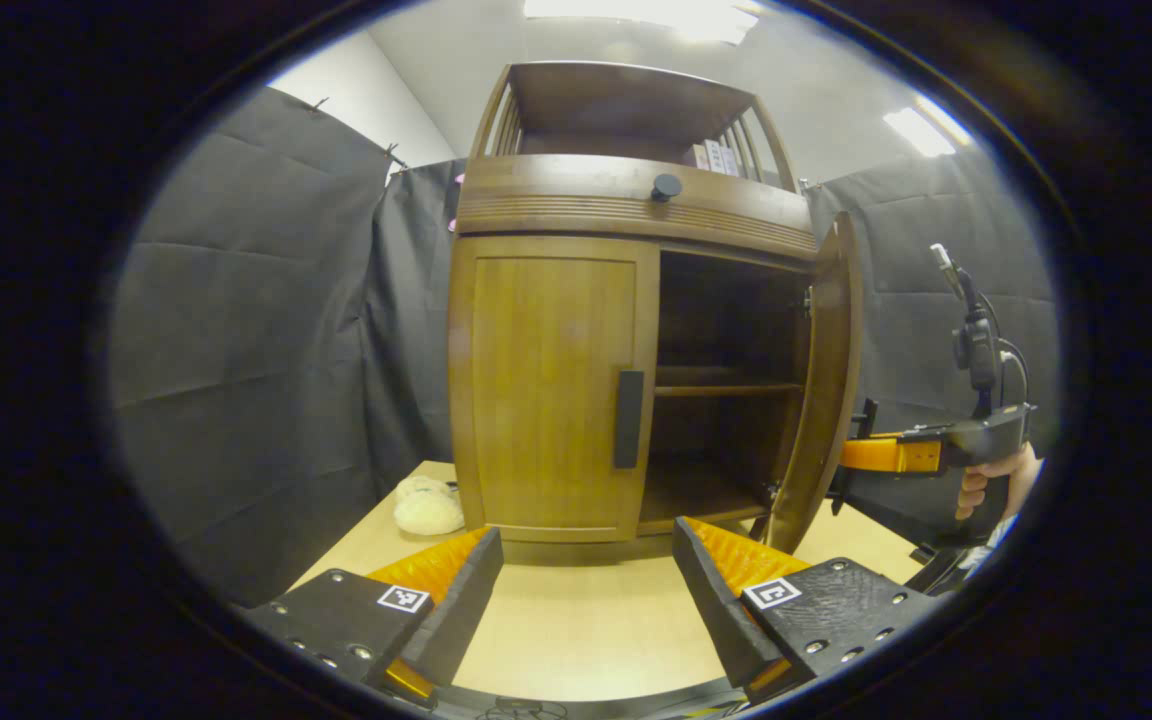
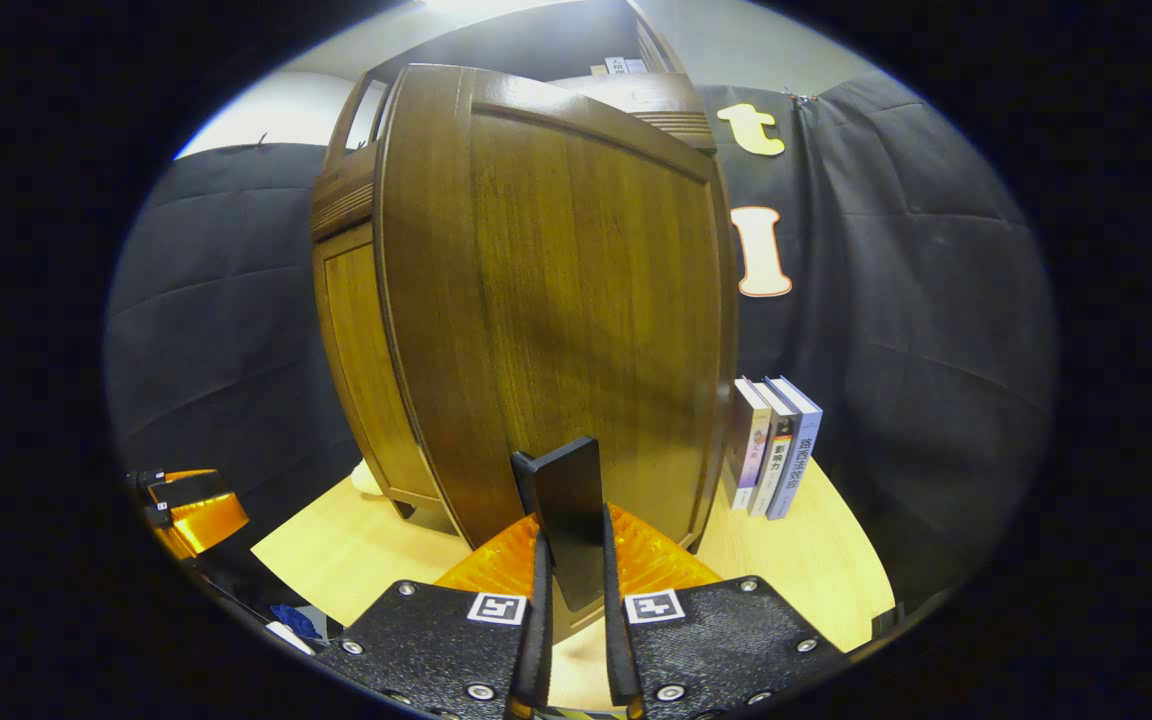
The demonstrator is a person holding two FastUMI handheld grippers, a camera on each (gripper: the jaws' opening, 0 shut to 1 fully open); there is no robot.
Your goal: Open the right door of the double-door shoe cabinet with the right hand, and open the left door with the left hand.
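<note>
The wooden shoe cabinet (image 1: 626, 200) stands on a light table. Its left door (image 1: 551, 385) is closed, with a dark upright handle (image 1: 628, 419) near its inner edge. My left gripper (image 1: 586, 590) hangs open low in front of that door, a little short of it. The right door (image 1: 821, 390) is swung wide, baring dark shelves (image 1: 726, 385). In the right gripper view the same door (image 2: 576, 300) looms close, and my right gripper (image 2: 572, 590) is shut on its black handle (image 2: 566, 510). The right gripper (image 1: 896, 455) and the hand holding it show past the door's edge.
A pale plush thing (image 1: 426, 508) lies on the table (image 1: 586, 620) at the cabinet's left foot. Three books (image 2: 774, 445) stand upright beyond the open door. A round black knob (image 1: 666, 186) sits on the drawer above. The left gripper's orange finger (image 2: 198, 520) shows low left.
</note>
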